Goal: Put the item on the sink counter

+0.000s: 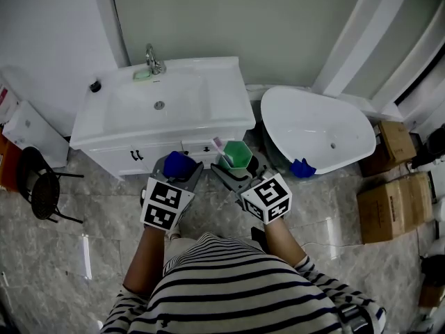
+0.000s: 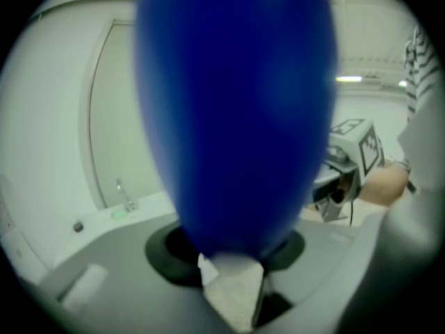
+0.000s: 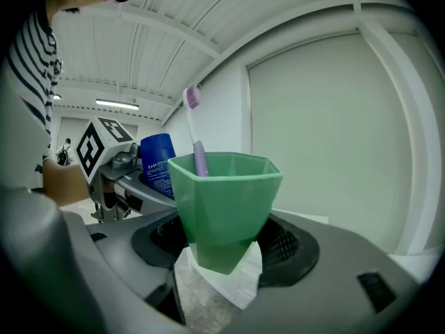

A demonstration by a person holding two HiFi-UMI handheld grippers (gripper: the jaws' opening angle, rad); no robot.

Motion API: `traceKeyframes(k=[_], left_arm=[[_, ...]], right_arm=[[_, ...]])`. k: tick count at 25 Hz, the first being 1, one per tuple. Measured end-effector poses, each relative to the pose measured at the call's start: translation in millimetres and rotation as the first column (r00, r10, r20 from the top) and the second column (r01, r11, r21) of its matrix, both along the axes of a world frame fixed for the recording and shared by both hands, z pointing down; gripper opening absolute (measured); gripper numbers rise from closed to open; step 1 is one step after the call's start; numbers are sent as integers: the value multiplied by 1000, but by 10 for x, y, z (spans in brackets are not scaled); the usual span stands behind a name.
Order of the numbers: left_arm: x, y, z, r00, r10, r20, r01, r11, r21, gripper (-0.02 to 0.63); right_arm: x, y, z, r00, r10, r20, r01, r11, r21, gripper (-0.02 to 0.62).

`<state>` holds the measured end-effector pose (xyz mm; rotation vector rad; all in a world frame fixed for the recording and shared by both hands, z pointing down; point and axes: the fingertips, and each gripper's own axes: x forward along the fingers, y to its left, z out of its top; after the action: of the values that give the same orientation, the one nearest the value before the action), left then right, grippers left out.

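The white sink counter [image 1: 229, 92] has a straight front edge just ahead of both grippers. Its flat rims left and right of the basin lie bare, while the faucet [image 1: 154, 60] and a green soap [image 1: 143, 76] sit on the back ledge. A white tub [image 1: 313, 127] crowds the cabinet's right side, and a black stool [image 1: 38, 186] stands well off to the left. The right gripper [image 1: 235, 170] pinches the green cup [image 3: 224, 207] near its base, in the air before the cabinet. The cup is upright with its mouth up, and a toothbrush [image 3: 195, 127] stands in it, bristles up. The left gripper [image 1: 179, 170] clamps a blue container [image 3: 158, 164], also upright. The white print on its label is too small to read.
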<state>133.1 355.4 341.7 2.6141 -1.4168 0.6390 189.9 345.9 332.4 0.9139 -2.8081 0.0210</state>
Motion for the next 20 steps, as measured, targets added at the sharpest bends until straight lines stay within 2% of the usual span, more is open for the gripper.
traceKeyframes(k=[20], left_arm=[[377, -63, 49, 1000, 5, 9, -5, 1000, -23, 175]], right_arm=[[399, -69, 37, 999, 12, 31, -11, 1000, -27, 295]])
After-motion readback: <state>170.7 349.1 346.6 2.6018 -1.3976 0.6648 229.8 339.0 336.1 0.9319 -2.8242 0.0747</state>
